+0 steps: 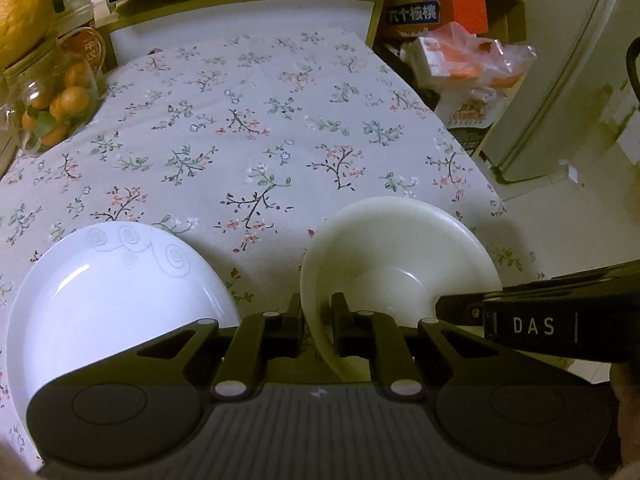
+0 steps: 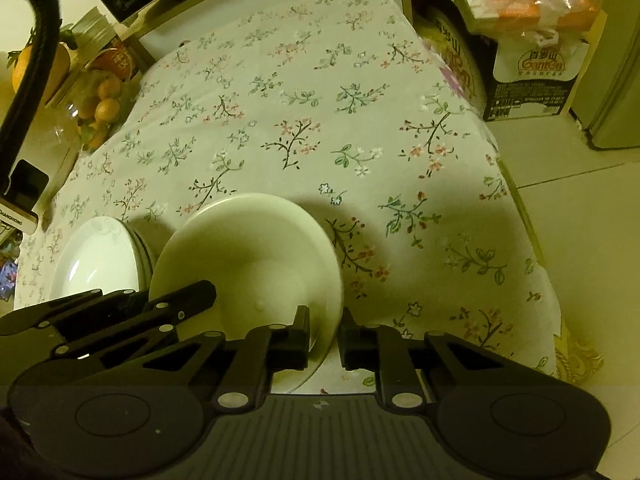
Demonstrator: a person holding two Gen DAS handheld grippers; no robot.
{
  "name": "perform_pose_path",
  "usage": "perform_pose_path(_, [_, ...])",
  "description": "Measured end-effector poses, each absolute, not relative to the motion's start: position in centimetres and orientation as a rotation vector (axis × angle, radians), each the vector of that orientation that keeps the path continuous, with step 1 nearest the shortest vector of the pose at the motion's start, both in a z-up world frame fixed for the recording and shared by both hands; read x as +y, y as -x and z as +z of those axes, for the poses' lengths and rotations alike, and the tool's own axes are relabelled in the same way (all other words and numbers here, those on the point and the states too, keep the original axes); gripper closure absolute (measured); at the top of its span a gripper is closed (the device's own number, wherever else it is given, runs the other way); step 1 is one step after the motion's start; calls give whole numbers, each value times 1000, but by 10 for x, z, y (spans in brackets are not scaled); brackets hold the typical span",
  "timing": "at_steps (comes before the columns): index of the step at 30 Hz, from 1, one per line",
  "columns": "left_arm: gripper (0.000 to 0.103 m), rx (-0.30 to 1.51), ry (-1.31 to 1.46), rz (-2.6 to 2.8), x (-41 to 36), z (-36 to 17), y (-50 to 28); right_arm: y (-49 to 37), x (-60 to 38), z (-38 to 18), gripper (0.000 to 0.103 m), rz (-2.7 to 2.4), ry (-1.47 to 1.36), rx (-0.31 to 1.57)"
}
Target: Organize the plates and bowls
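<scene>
Cream bowl (image 1: 400,256), empty, rim pinched by left gripper (image 1: 318,320) and right gripper (image 2: 326,334) alike.

"DAS" in white capitals on black right gripper (image 1: 534,326) body, seen from left wrist view
Chinese characters "六十核桃" white on dark blue label of carton (image 1: 412,14) beyond bench
"Ganten" in orange with Chinese characters above it, on white-and-black box (image 2: 534,76) on floor beside bench; same logo partly readable on bag (image 1: 468,114)
Chinese character in white on orange round lid (image 1: 86,46) near fruit jar
Partial "...ANGHONG" on white tag (image 2: 18,214) at left edge
</scene>
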State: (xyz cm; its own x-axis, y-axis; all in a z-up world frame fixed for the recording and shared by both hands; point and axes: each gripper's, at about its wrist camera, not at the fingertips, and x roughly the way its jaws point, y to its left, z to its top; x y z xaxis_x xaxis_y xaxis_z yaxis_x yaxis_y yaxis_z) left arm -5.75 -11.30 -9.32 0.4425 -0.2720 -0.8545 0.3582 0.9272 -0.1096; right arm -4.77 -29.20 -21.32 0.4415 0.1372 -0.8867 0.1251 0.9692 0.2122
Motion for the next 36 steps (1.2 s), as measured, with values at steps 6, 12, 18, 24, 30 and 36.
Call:
perform_pose_path(6, [91,1004,-65,-372,-110,-79,61,50,-289,-200,90,8,-227,1062])
perform_pose_path(12, [91,977,-25,-344,-100,-66,64,49,-281,-185,90,25,-206,991])
perform_pose_path(18, [91,952,6,-306,-87,-56,66,47,-268,-174,90,39,-184,947])
perform_pose_path(24, [91,918,41,-255,-64,-43,69,44,-249,-160,90,83,-167,898])
perform_pose_path(30, [91,924,84,-204,-39,-41,73,38,-225,-154,90,135,-146,880])
perform_pose_path(36, [91,945,113,-164,-16,-42,76,36,-199,-155,90,183,-106,884])
